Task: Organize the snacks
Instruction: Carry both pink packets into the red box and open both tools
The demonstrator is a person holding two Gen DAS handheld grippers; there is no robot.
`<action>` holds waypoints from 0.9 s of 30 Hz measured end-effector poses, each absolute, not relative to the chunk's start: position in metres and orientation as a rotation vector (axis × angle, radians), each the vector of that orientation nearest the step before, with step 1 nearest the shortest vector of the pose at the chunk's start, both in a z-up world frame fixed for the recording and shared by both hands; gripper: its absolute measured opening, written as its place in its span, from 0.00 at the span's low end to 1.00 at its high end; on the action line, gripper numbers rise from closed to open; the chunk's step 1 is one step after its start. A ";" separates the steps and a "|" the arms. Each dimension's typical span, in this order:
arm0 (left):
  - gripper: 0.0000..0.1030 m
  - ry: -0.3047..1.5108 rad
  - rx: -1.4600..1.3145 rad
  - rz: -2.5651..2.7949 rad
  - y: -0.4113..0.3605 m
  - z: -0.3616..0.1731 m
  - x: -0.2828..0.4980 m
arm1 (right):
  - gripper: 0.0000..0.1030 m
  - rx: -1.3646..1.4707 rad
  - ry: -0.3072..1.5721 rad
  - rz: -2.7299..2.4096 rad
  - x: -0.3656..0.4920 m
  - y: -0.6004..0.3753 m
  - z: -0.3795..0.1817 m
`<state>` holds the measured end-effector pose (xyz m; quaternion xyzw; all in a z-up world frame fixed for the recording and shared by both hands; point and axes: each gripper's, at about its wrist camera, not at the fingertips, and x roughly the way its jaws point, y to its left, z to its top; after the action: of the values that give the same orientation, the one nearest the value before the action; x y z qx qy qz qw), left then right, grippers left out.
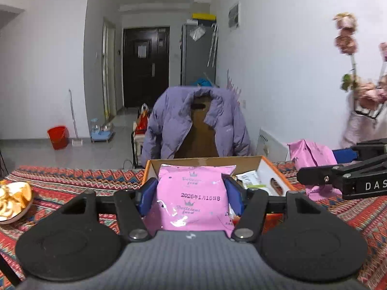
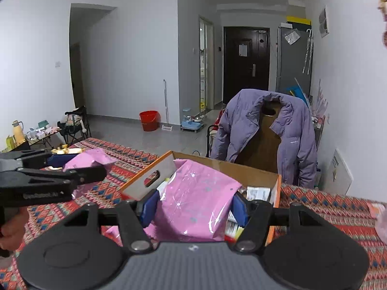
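I'm working in a lived-in home: dark front door (image 2: 245, 64), purple puffer jacket (image 2: 266, 135) over a chair, red plastic bucket (image 2: 149, 120), mop, tiled floor (image 2: 135, 133).

Left wrist view: box (image 1: 271, 163) at frame centre on table (image 1: 72, 181); snack pouch (image 1: 193, 193) in front of it, between the jaws. Plate (image 1: 14, 203) at left edge. Chair with jacket (image 1: 174, 120) behind box. Second pouch (image 1: 312, 154) at right, beside box.
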<state>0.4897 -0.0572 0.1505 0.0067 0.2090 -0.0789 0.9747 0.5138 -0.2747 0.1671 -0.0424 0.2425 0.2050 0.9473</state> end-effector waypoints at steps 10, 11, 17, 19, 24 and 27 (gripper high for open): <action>0.60 0.645 -0.092 -0.163 -0.057 0.099 0.656 | 0.60 -0.004 0.687 0.404 0.683 -0.251 0.114; 0.60 0.666 -0.098 -0.152 -0.057 0.091 0.671 | 0.60 -0.004 0.717 0.396 0.702 -0.247 0.103; 0.60 0.729 -0.131 -0.126 -0.053 0.054 0.720 | 0.60 0.058 0.809 0.371 0.765 -0.242 0.058; 0.60 0.745 -0.140 -0.117 -0.054 0.047 0.724 | 0.61 0.086 0.824 0.368 0.774 -0.243 0.049; 0.65 0.754 -0.156 -0.145 -0.047 0.042 0.735 | 0.69 0.147 0.854 0.383 0.779 -0.252 0.038; 0.80 0.722 -0.152 -0.150 -0.041 0.049 0.727 | 0.78 0.160 0.836 0.381 0.775 -0.259 0.042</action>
<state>0.7268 -0.0414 0.0493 -0.0741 0.3528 -0.0731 0.9299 0.7749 -0.2592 0.0416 0.0773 0.4029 0.1837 0.8933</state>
